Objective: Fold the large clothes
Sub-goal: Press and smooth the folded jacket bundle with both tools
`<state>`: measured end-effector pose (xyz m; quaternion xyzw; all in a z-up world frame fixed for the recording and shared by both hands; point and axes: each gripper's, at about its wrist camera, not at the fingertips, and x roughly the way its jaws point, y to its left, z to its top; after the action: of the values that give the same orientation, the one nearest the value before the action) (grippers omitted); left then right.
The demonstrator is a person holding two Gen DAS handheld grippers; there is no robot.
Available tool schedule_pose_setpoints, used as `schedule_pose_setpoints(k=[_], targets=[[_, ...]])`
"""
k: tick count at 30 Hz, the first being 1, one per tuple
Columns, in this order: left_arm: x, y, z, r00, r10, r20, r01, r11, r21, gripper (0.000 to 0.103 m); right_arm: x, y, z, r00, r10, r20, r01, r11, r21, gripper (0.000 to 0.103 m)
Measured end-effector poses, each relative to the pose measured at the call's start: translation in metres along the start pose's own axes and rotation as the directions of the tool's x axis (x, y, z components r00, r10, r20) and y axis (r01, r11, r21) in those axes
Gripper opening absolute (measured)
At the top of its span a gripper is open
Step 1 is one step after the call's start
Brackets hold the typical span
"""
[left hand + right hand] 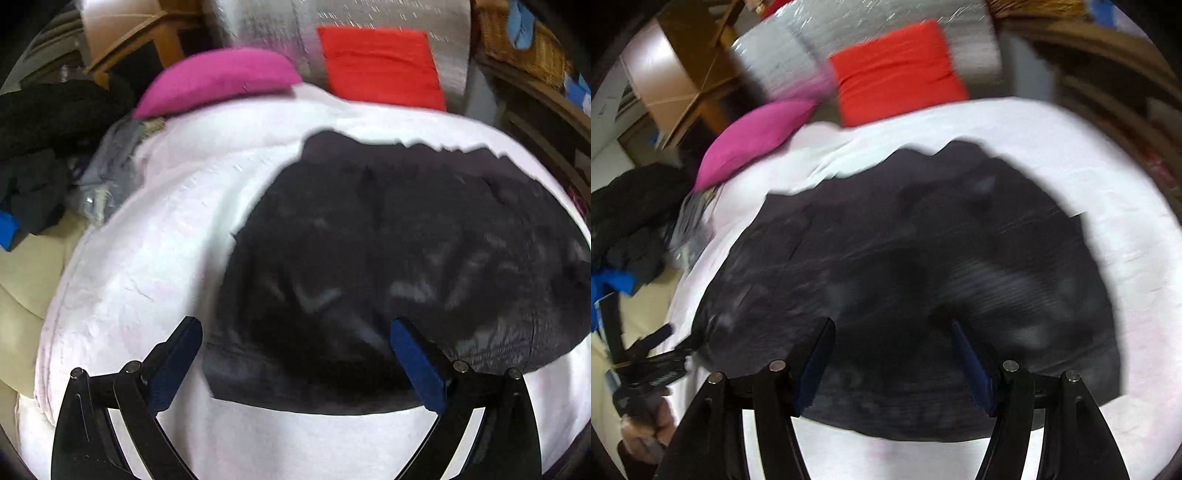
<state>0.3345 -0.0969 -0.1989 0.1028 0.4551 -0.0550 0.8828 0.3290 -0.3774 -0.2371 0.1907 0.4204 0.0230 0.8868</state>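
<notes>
A large dark navy garment [388,258] lies spread on a white bed cover [147,258]. My left gripper [295,325] is open and empty, hovering over the garment's near left corner. In the right wrist view the same garment [905,277] fills the middle. My right gripper [892,325] is open and empty above its near edge. My left gripper [670,343] also shows at the garment's left edge in the right wrist view. Both views are motion-blurred.
A pink cushion [218,81] and a red cushion [380,62] lie at the far end of the bed. A pile of dark clothes [40,166] sits at the left. Wooden furniture [535,92] stands at the right.
</notes>
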Motion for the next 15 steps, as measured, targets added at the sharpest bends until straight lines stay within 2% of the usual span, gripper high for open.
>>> schedule_pose_setpoints(k=[2,4,8,13,15], targets=[[0.016,-0.01,-0.003,0.999,0.028,-0.025,-0.027,0.999,0.035,0.101,0.015,0.013,-0.005,0.999,-0.022,-0.034,0.02,0.999,-0.042,0.07],[0.023,-0.015,-0.005,0.999,0.041,-0.019,-0.04,0.998,0.043,0.103,0.03,0.019,-0.012,0.995,-0.057,-0.078,0.052,0.997,-0.065,0.07],[0.033,-0.02,-0.007,0.999,0.049,-0.003,-0.049,0.997,0.052,0.103,0.045,0.022,-0.014,0.993,-0.082,-0.091,0.074,0.994,-0.081,0.07],[0.013,-0.018,-0.009,0.996,0.085,0.015,-0.086,0.994,0.061,0.103,0.035,0.027,-0.009,0.992,-0.082,-0.096,0.073,0.993,-0.093,0.069],[0.004,-0.016,-0.013,0.995,0.095,0.037,-0.097,0.993,0.062,0.103,0.014,0.027,-0.009,0.994,-0.095,-0.053,0.09,0.992,-0.085,0.069]])
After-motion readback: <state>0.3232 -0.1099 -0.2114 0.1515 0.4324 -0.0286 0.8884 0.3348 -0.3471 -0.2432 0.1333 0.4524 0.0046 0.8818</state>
